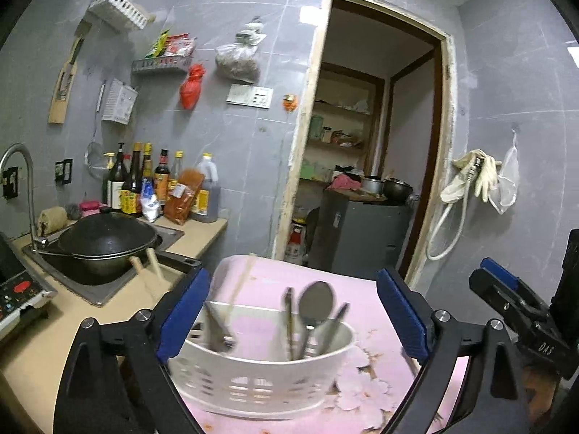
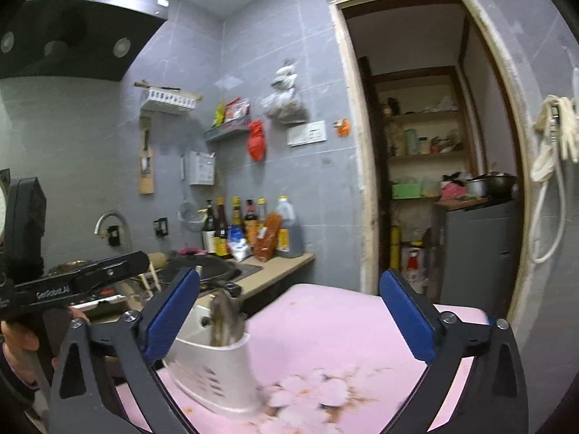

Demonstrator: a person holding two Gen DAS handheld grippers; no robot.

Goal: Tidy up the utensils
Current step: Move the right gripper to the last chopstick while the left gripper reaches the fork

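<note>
On pink table (image 1: 365, 329): white caddy (image 1: 260, 379) w/ utensils (image 1: 315, 311) near front edge; left gripper (image 1: 289, 318) & right gripper (image 2: 286, 322) both wide open, empty.

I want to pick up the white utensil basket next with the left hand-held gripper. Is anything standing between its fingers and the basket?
Nothing visible does. The left hand-held gripper is open, and the white utensil basket sits right ahead between its blue pads on the pink tablecloth, with the spoon and other utensils upright inside.
</note>
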